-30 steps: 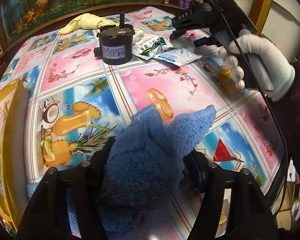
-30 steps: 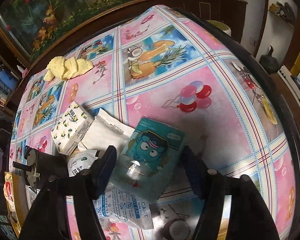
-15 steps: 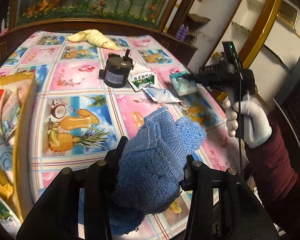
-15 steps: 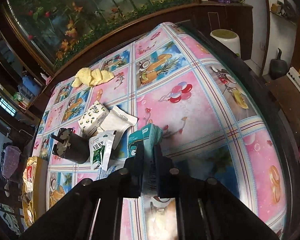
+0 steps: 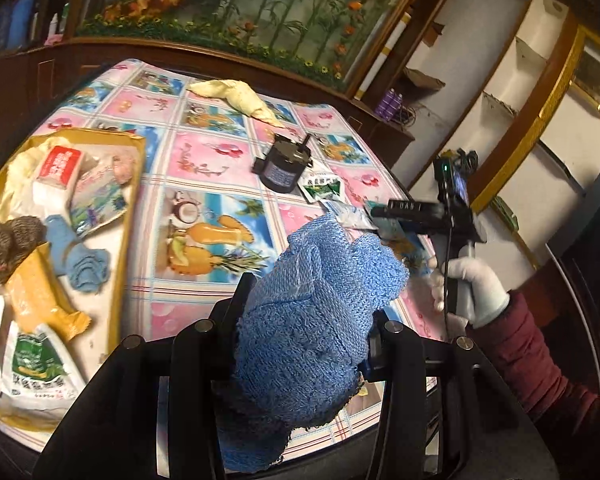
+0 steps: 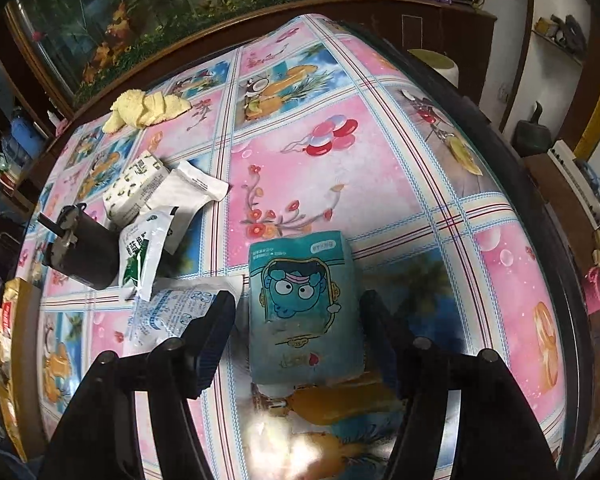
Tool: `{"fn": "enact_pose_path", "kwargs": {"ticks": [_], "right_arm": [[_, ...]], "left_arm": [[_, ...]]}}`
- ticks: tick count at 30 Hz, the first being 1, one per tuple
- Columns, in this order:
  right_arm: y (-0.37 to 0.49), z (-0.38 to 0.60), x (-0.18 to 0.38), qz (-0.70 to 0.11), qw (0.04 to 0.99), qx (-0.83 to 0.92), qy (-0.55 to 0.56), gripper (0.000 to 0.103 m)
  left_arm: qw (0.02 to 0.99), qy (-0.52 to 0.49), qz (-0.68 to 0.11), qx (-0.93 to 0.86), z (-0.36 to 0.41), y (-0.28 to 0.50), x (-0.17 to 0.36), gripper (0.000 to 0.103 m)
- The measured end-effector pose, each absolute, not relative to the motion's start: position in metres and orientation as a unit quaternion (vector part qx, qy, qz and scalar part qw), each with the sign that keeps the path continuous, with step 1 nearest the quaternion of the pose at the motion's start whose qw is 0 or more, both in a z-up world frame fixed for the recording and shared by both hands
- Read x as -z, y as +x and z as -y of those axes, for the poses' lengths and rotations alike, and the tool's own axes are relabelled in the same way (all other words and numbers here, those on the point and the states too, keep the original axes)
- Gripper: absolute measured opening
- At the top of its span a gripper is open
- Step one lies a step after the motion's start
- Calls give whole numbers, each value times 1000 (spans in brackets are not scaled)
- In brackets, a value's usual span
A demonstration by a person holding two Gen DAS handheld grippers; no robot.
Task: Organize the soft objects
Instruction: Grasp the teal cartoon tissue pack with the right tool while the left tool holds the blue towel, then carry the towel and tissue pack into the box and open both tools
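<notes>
- At the far left of the left wrist view, a yellow-rimmed tray [image 5: 134, 184] is seen on the tabletop [image 5: 204, 160]; a red-and-white packet [image 5: 60, 166], a small blue cloth [image 5: 82, 260], a brown knitted item [image 5: 4, 240] and a green-and-white pouch [image 5: 34, 364] are lying in it.
- A blue towel [image 5: 312, 320] is clamped between the fingers of the left claw [image 5: 308, 344], which is closed on it and held above the near edge of the tabletop, just right of the tray.
- A pale yellow cloth [image 5: 236, 96] is seen at the far side of the tabletop, well apart from everything else.
- A black cylindrical motor [image 5: 282, 168] is standing near the middle, with a green-and-white sachet [image 5: 322, 188] just beside it on the right.
- In the right wrist view, a lemon-printed tissue pack [image 6: 134, 188] and a white packet [image 6: 188, 192] are lying beyond the motor, and a blue-printed desiccant sachet [image 6: 172, 312] is lying near the left finger.
- The right claw [image 6: 298, 312] is spread wide, with nothing gripped; a teal tissue pack [image 6: 304, 304] with a cartoon face is lying flat on the tabletop between its fingers, and whether either finger is touched cannot be told.
- At the right of the left wrist view, the right claw's handle is held by a white-gloved hand [image 5: 472, 284].
</notes>
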State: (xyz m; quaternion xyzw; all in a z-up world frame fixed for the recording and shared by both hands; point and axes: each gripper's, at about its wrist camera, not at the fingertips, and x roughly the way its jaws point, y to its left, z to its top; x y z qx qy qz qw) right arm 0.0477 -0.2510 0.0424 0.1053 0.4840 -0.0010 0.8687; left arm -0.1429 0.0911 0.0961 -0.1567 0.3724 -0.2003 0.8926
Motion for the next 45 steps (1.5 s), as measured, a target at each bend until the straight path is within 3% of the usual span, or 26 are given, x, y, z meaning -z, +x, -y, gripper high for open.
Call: {"fn": "enact_pose_path", "kwargs": {"ticks": [1, 2, 8, 17, 27, 34, 42, 45], "right_arm": [[47, 249, -41, -482, 870, 1, 99, 58], [45, 249, -41, -479, 872, -5, 102, 42], [23, 275, -61, -440, 884, -17, 157, 36], [-13, 256, -131, -355, 917, -71, 168, 36], [-32, 98, -157, -384, 866, -294, 131, 36], [-42, -24, -137, -426, 806, -395, 111, 36], [-55, -101, -85, -471, 784, -401, 40, 36], [-58, -113, -70, -481, 787, -387, 11, 38]], "left_arm": [[893, -166, -369, 198, -98, -146, -99, 42], [894, -173, -364, 196, -105, -149, -102, 42], [916, -206, -304, 161, -159, -173, -142, 42], [926, -250, -267, 97, -227, -186, -154, 42], [920, -298, -245, 67, -273, -173, -162, 42], [920, -323, -210, 64, -303, -156, -170, 43], [889, -311, -336, -20, -308, -138, -81, 44], [881, -317, -349, -43, -311, -142, -67, 49]]}}
